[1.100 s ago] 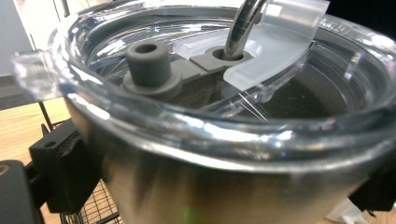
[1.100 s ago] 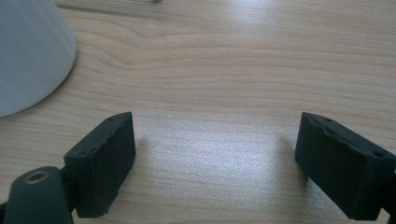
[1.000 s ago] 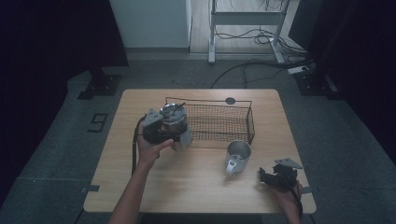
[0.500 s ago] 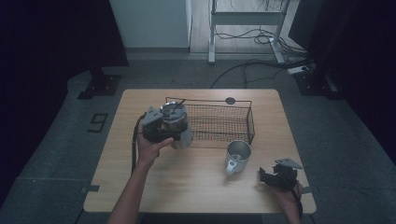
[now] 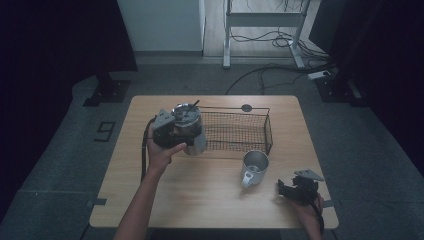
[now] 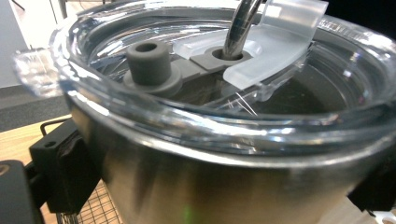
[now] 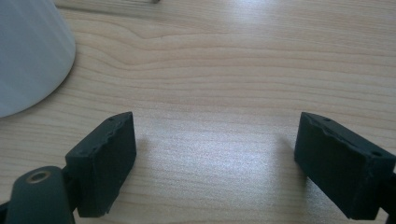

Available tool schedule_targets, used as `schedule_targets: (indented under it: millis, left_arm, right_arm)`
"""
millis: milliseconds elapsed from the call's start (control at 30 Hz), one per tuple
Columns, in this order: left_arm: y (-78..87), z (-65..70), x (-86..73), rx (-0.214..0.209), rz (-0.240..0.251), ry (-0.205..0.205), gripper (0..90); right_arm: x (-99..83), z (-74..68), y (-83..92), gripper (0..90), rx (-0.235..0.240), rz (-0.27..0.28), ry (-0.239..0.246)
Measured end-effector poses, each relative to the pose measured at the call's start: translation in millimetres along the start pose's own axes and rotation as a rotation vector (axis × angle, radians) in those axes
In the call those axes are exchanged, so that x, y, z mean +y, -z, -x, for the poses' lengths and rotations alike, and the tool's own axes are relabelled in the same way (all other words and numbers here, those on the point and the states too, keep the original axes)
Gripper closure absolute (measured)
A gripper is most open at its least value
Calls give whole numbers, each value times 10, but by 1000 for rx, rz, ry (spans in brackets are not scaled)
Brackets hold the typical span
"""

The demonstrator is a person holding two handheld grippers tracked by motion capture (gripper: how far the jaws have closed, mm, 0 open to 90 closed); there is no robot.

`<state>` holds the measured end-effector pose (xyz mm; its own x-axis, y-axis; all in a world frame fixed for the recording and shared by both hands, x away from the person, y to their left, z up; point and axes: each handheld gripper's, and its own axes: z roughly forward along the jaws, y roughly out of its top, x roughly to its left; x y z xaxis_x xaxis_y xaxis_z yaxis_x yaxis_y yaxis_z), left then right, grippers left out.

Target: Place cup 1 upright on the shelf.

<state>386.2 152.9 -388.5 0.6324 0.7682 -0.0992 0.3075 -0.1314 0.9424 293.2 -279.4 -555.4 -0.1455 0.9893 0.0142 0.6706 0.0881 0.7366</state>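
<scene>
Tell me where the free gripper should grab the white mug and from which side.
Grip the mug by its rim wall, coming down from above: it stands upright, mouth open. Its handle points toward the person's edge, nearer the right gripper, which probably makes an alternative.

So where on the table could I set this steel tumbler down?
The table is bare along the near left, in front of the left tongs gripping the tumbler. There is also room left of the wire basket. The near right is crowded: the mug stands there beside the empty right tongs.
</scene>
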Motion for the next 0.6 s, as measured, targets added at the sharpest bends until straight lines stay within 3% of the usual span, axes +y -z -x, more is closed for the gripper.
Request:
schedule_targets:
  millis: [600]
  left_arm:
    - [-115, -45, 171, 8, -1, -9, 41]
  right_arm:
    - [-3, 1, -3, 128, -2, 5, 1]
